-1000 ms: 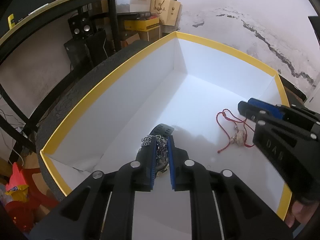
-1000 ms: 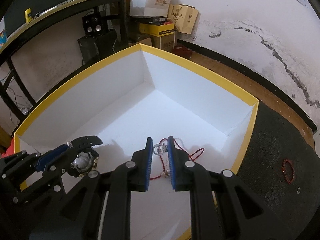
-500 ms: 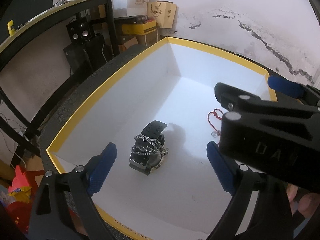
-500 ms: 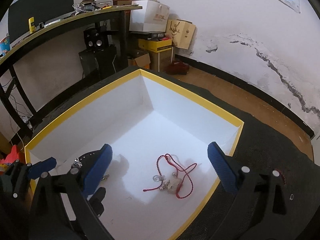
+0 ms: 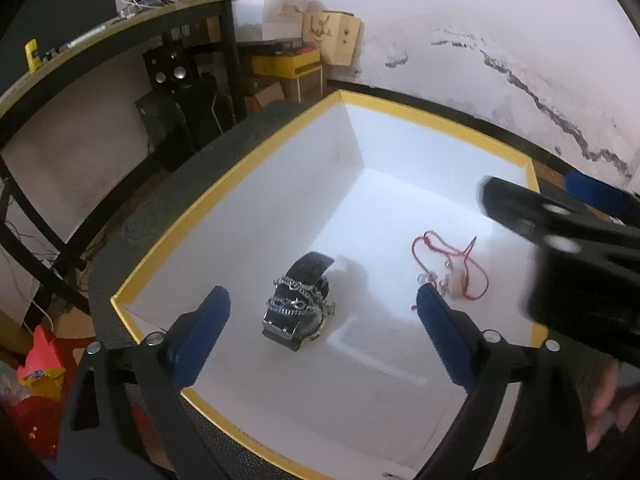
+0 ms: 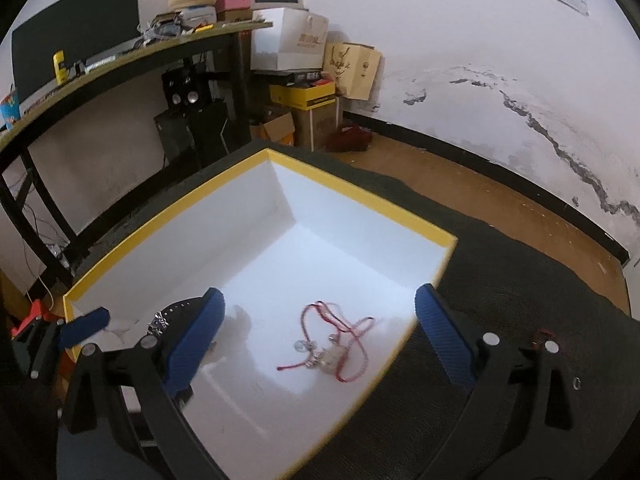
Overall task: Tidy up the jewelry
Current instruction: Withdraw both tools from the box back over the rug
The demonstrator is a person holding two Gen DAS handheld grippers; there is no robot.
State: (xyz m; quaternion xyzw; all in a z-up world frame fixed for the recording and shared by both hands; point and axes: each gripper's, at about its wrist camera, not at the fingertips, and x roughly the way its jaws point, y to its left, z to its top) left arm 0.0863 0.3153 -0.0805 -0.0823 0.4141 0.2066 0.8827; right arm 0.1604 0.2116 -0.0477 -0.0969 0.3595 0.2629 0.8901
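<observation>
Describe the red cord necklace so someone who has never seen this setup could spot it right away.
Find the big white box with the yellow rim sitting on the dark mat. Two things lie on its floor: the necklace is the one nearer the right-hand wall, apart from the black watch. It is a loose loop of thin red cord with small pale charms, while the watch is chunky and draped with a silver chain.
</observation>
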